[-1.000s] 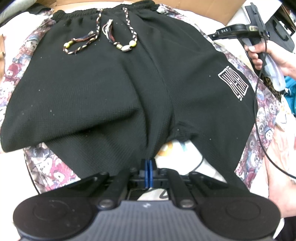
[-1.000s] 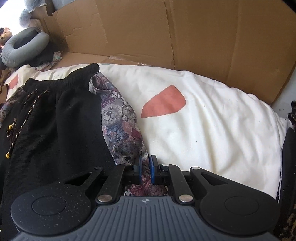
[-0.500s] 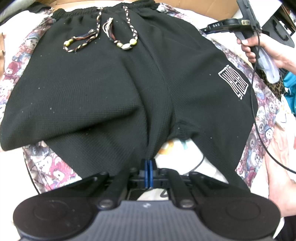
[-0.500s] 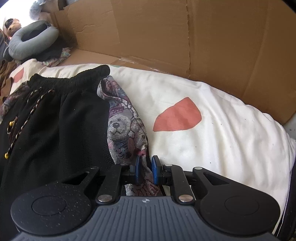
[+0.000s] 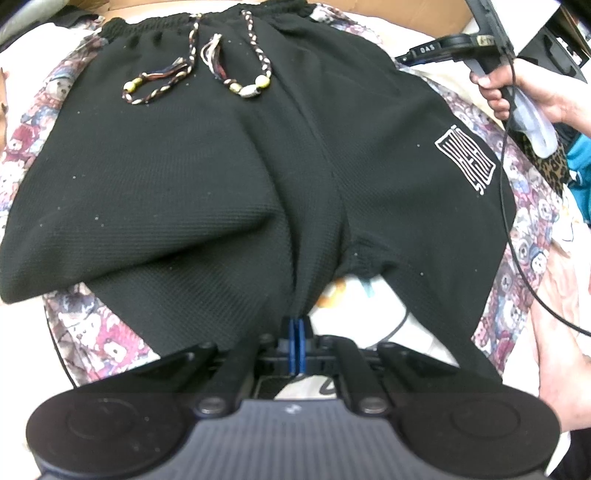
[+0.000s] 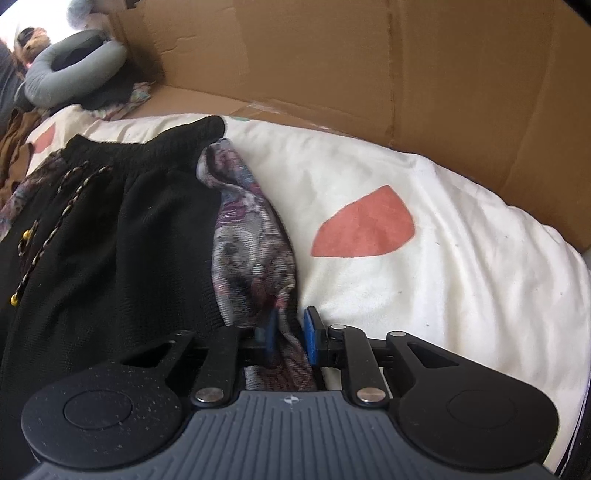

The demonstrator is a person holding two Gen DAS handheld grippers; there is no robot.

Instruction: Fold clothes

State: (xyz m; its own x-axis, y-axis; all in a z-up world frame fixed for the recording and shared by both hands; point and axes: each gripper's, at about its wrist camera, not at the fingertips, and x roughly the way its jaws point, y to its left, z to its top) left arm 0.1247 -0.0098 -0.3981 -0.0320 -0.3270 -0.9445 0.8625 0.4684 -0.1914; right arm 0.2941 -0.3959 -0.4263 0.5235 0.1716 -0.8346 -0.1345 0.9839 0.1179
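Left gripper: blue pads pressed together on the black knit at the crotch of the shorts, where the two legs meet. Likely a centre pinch, chosen so the garment can be lifted or drawn along its middle line for a fold.

Right gripper: blue pads apart, with the printed side panel of the shorts running between them. Fabric sits in the gap; the pads do not look closed on it. Judged to be either taking or letting go of the side seam, which one cannot be told.

Shorts lie flat, front up, across a cream bedcover with orange patches. Leg hems nearest the left camera, waistband farthest. Braided drawstring with beads loose on the front below the waistband. White logo on one leg, toward the right-hand side.

In the left view the person's right hand grips the other tool's handle at the far right, cable trailing down.

Beyond the bed: a cardboard wall, and a grey neck pillow in the far left corner.

Fold itself not yet begun; both legs spread open.
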